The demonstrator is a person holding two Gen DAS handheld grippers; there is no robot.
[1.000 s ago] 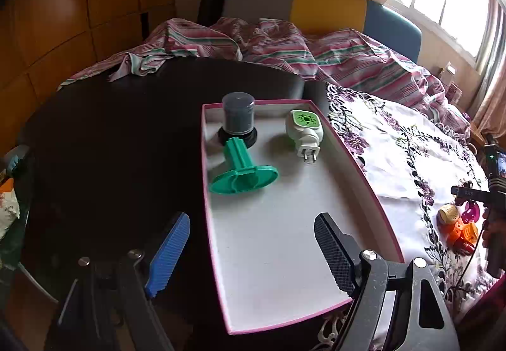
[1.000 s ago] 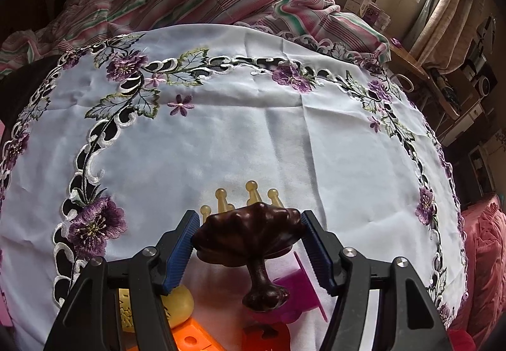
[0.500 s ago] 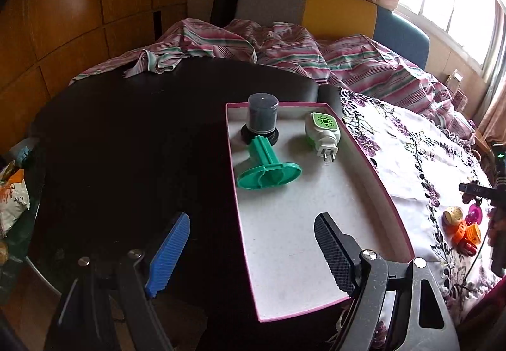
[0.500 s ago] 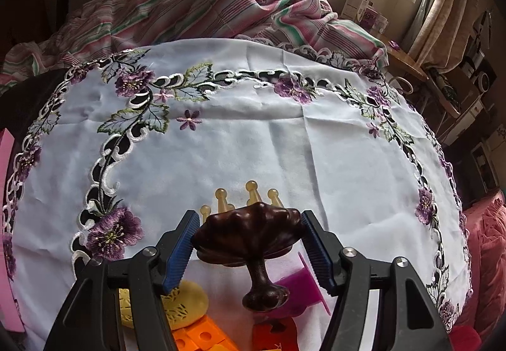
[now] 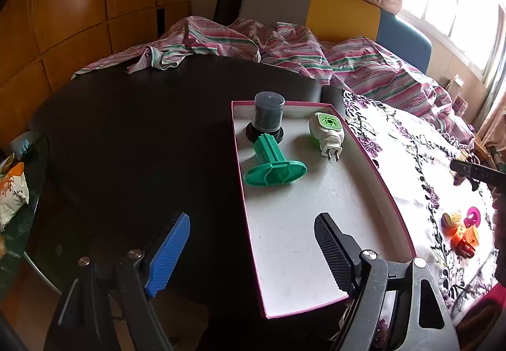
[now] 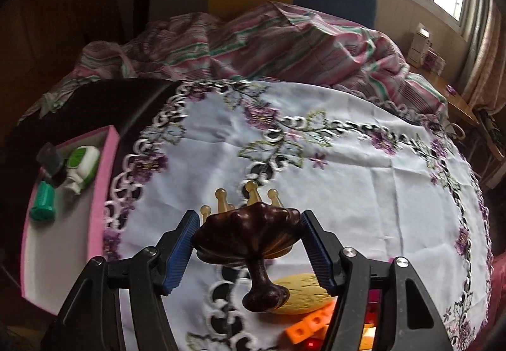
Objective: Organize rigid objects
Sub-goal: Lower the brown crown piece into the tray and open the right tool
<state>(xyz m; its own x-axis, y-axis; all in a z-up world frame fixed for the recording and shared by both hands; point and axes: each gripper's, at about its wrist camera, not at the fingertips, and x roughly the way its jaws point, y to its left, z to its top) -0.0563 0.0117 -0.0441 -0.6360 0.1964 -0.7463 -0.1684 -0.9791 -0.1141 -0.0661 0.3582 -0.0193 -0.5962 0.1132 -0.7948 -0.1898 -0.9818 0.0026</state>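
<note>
My right gripper (image 6: 248,235) is shut on a dark brown wooden massager (image 6: 249,234) with pale knobbed prongs, held above the white embroidered tablecloth (image 6: 348,186). A pink-rimmed white tray (image 5: 373,161) lies on the dark table and holds a grey cylinder (image 5: 268,113), a green flanged plastic piece (image 5: 273,166) and a white-and-green plug-in device (image 5: 327,132). My left gripper (image 5: 253,251) hangs open and empty over the tray's near left edge. In the right wrist view the tray (image 6: 104,174) sits at the left.
Small toys stay on the cloth: a yellow oval piece (image 6: 300,294), orange blocks (image 6: 310,324), and in the left wrist view a magenta piece (image 5: 472,218). A striped blanket (image 5: 284,47) and sofa lie behind the table. A snack bag (image 5: 11,193) is at far left.
My right gripper has lifted the wooden massager off the toy pile and swung left, bringing the tray into its view. The left gripper drifted slightly, so the tray sits further right in its view.
</note>
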